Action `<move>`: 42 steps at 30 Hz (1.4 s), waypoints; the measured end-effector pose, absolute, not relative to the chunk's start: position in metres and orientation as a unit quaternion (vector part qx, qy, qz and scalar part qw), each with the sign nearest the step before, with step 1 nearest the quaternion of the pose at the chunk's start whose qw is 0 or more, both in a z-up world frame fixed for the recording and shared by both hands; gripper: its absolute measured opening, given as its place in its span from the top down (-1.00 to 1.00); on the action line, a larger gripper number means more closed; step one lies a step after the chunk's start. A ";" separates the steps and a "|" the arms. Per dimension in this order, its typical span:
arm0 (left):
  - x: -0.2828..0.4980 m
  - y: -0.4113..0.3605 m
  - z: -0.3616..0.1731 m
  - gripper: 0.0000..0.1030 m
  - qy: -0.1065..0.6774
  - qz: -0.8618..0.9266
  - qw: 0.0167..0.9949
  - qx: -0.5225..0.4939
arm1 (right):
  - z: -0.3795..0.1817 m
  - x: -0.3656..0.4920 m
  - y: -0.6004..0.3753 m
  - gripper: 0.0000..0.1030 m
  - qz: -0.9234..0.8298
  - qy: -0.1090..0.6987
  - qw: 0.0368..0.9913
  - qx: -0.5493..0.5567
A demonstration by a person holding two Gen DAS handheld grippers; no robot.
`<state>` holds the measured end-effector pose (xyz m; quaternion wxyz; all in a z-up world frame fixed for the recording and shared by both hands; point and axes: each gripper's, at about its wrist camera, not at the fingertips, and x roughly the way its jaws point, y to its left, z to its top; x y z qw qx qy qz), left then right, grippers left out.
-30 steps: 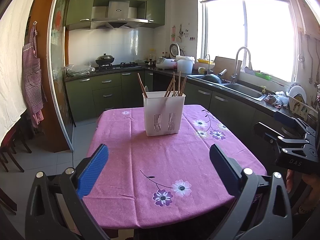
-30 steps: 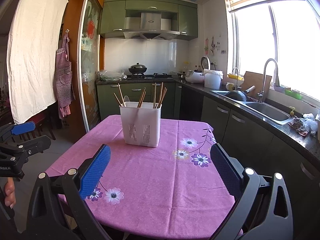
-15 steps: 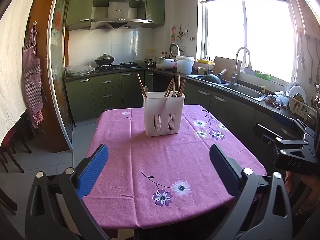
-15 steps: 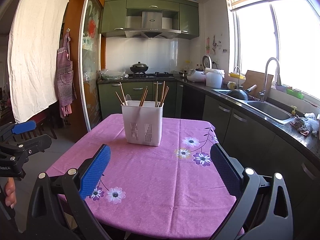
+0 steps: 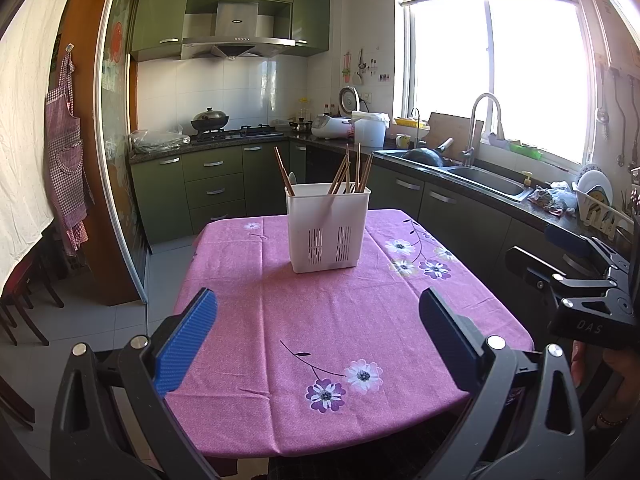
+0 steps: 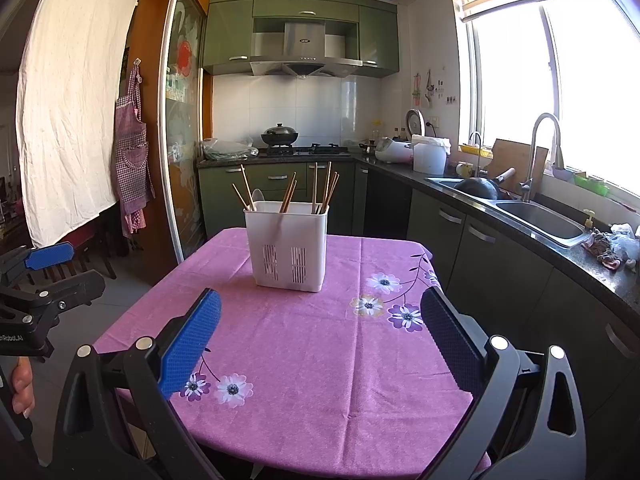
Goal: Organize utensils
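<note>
A: What room is this?

B: A kitchen. It has green cupboards (image 6: 304, 28) up high and down low, white wall tiles, and a striped ceiling. A big bright window (image 5: 492, 76) is over the sink (image 5: 486, 184). A tall tap (image 6: 540, 152) bends over the sink.

A: What else is big?

B: A white sheet (image 6: 68, 108) hangs on the left side. A pink checked apron (image 6: 132, 152) hangs just beside it. A silver hood (image 5: 236, 38) sits over the stove, and a black pot (image 6: 280, 135) with a lid is on the stove.

A: And in the middle?

B: A desk with a pink cloth (image 5: 344, 320) on it. The cloth has purple and white flowers.

A: What is on the desk?

B: Only a white box (image 5: 328, 230) with little slots in its front. It stands up straight, near the far end of the desk.

A: What is in the box?

B: Brown chopsticks (image 5: 348, 174). They stick out of the top and lean this way and that. One spoon (image 6: 256, 197) peeks out on the left side of the box.

A: Where are the claws?

B: The left claw (image 5: 318, 334) is over the near edge of the desk. Its two fingers are wide apart and hold nothing. The right claw (image 6: 320, 334) is the same, wide apart with nothing in it. Both are well away from the box.

A: Can you see a person?

B: Just a hand (image 6: 22, 386) low on the left of the right claw's view, holding the other claw's handle.
</note>
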<state>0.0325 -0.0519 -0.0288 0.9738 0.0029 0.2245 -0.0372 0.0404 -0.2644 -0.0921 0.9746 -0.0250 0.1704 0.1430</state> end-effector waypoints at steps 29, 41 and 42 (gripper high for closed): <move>0.034 -0.047 -0.027 -0.87 0.228 -0.025 0.973 0.009 | -0.095 0.041 -0.263 -0.91 0.146 0.172 0.974 -0.024; 0.032 -0.046 -0.025 -0.87 0.223 -0.027 0.974 -0.003 | -0.098 0.043 -0.261 -0.91 0.148 0.175 0.973 -0.026; 0.032 -0.047 -0.025 -0.87 0.222 -0.025 0.975 0.001 | -0.098 0.043 -0.261 -0.91 0.148 0.175 0.973 -0.025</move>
